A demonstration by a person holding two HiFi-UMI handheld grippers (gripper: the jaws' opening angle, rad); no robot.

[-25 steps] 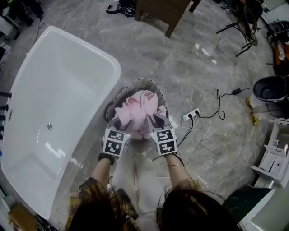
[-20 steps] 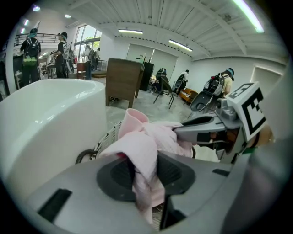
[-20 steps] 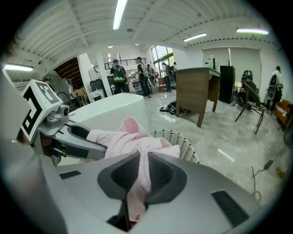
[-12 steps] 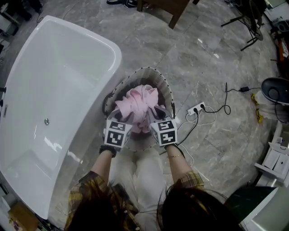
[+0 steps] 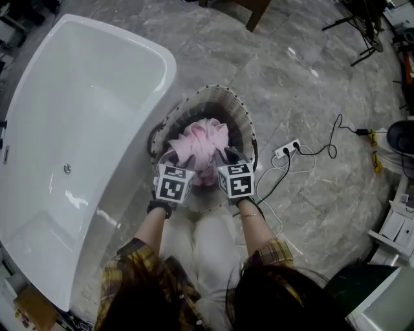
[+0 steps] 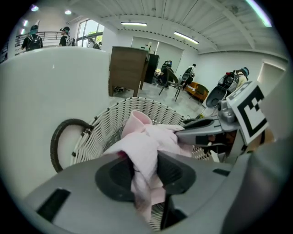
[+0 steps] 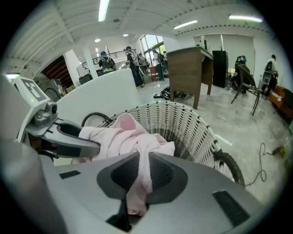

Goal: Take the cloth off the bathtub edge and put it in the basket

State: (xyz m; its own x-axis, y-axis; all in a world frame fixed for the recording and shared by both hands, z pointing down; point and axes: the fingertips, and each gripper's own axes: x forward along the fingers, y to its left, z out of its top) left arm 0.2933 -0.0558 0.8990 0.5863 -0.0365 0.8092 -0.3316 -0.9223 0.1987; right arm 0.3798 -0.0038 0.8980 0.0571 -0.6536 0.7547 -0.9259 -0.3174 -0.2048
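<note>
A bunched pink cloth (image 5: pixel 202 146) hangs inside the mouth of a round wicker basket (image 5: pixel 242 116) on the floor beside the white bathtub (image 5: pixel 71 123). My left gripper (image 5: pixel 178 167) is shut on a fold of the pink cloth (image 6: pixel 145 157) at its left side. My right gripper (image 5: pixel 228 161) is shut on another fold of the cloth (image 7: pixel 139 183) at its right side. Both grippers sit at the basket's near rim, and in each gripper view the cloth drapes over the woven wall (image 6: pixel 107 123) of the basket (image 7: pixel 183 125). The cloth's lower part is hidden inside the basket.
A white power strip (image 5: pixel 286 150) with black cables lies on the grey stone floor right of the basket. A wooden table leg (image 5: pixel 259 14) stands at the far edge. White shelving (image 5: pixel 394 226) is at the right. The basket's dark handles (image 7: pixel 226 164) stick out at its sides.
Both grippers have gone down with the pink cloth, which now sits lower in the basket's mouth. The grips on the cloth look the same.
</note>
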